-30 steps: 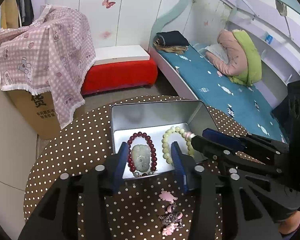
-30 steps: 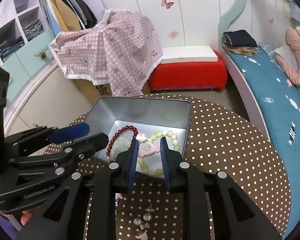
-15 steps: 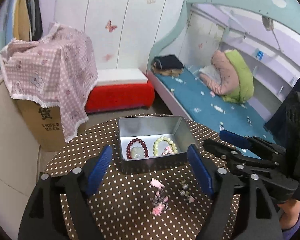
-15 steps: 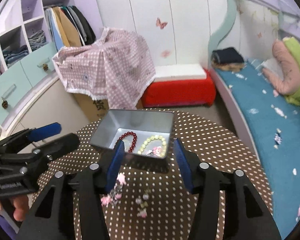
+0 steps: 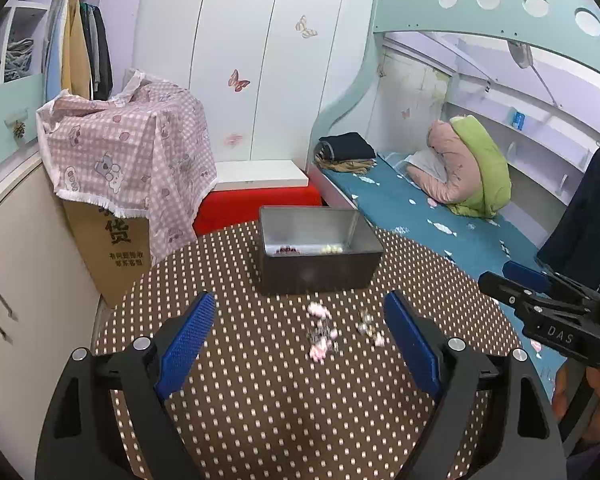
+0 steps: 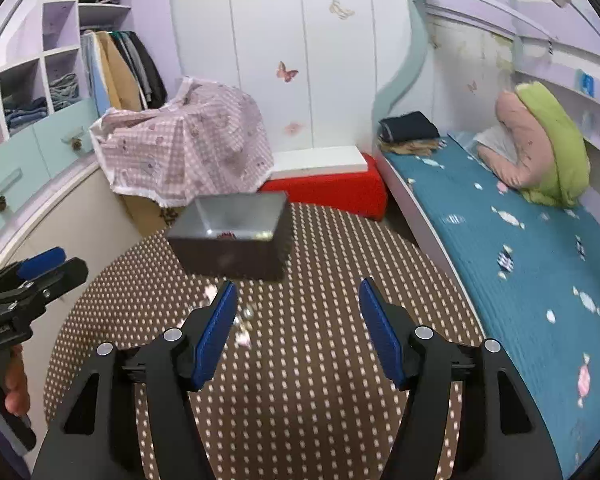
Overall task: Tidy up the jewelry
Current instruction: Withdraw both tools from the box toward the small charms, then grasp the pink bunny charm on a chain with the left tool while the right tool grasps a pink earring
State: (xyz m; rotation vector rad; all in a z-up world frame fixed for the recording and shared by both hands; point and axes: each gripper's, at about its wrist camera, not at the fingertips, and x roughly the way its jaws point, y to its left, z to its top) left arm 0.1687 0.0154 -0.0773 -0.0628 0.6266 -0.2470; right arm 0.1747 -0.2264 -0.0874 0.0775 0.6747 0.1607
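Kid's bedroom: white wardrobe doors with butterfly stickers at the back, bed (image 5: 440, 216) with a teal cover on the right, cardboard box under a pink checked cloth (image 5: 132, 148) on the left. In front, a round worktop (image 5: 260, 400) with a brown polka-dot cover.

Metal tin (image 5: 318, 268) sits at the far side of the worktop, open top. Over its near wall only a sliver shows: red beads (image 5: 287, 249) on the left, pale beads (image 5: 332, 248) on the right. Rest of the contents hidden.

Loose pieces are on the cloth, near side of the tin: pink charm cluster (image 5: 321, 334) and, just right of it, a smaller bead piece (image 5: 370, 326). Blurred, can't tell exact type.

Left hand-held gripper (image 5: 300, 340): jaws wide, nothing held. Right hand-held gripper (image 6: 296, 326): also wide, nothing held.

Key relation: in the left wrist view both loose pieces lie straight ahead between the left fingers, a little right of centre. In the right wrist view they sit off to the left, partly behind the left finger (image 6: 216, 330). So the left one is better lined up, my read. The pink cluster's long axis runs roughly near-to-far, so closing across it left-right should work. The tin is directly beyond for the drop.
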